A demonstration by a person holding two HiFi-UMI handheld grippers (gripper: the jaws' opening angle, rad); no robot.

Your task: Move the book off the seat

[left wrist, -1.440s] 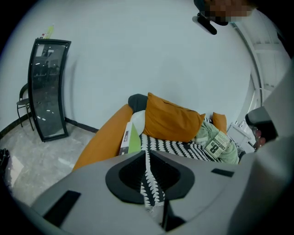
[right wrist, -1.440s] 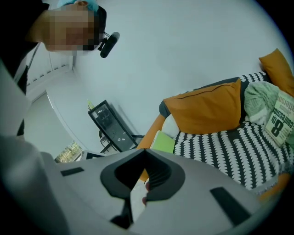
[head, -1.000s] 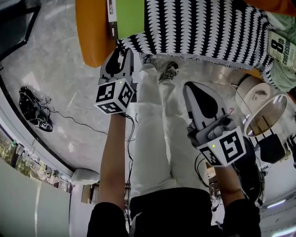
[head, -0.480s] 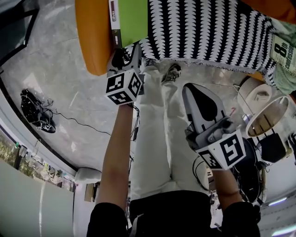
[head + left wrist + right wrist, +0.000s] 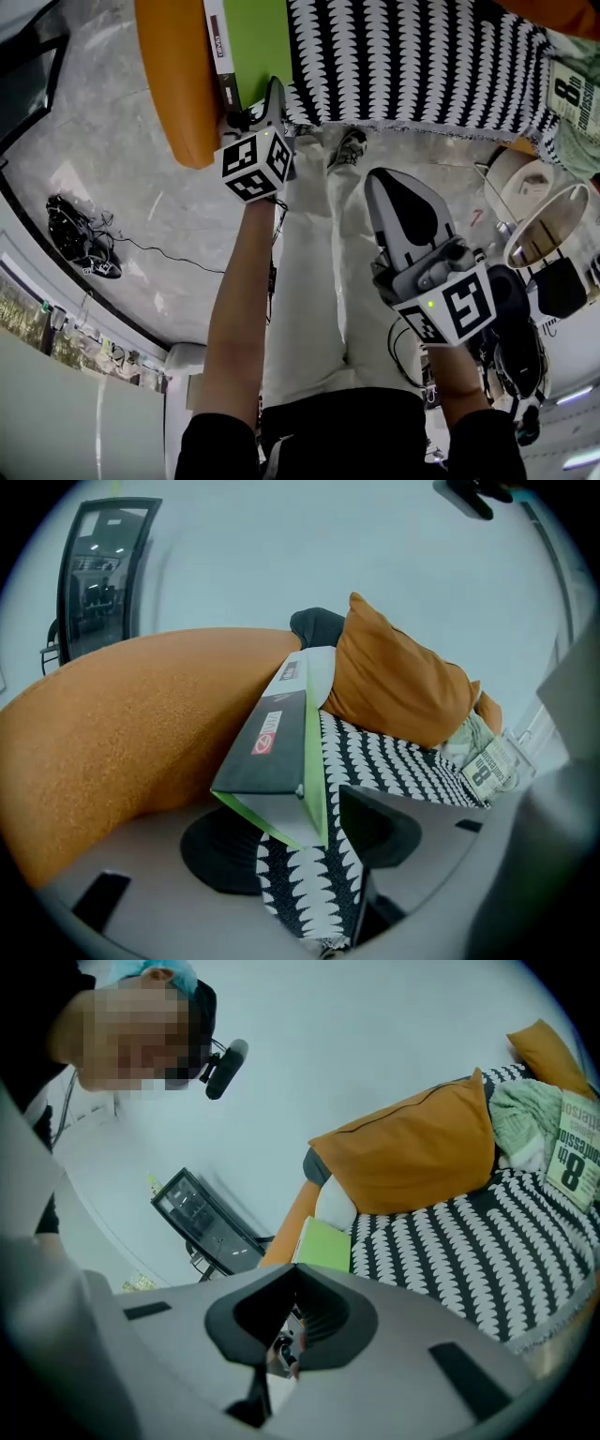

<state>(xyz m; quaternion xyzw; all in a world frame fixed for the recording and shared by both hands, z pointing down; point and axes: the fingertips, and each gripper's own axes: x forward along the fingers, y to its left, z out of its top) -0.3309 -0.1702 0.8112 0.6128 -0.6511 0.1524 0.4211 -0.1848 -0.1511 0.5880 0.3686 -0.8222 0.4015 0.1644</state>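
Left gripper lining up on the green book at the seat's armrest end

Head view: the green book (image 5: 255,37) lies on the black-and-white throw (image 5: 422,56) at the seat's left edge, against the orange armrest (image 5: 173,84). The left gripper (image 5: 253,105) is at the book's near corner, while the right gripper (image 5: 392,187) hangs well apart over the person's legs.

Left gripper view: its jaws have just been opening and stand wide. The book's near corner sits between them and neither pad presses on it. To grip well, I would push in deeper along the spine, with one jaw under the cover and clear of the throw, before squeezing.

Right gripper view: its jaws meet, holding nothing, with the book far ahead.
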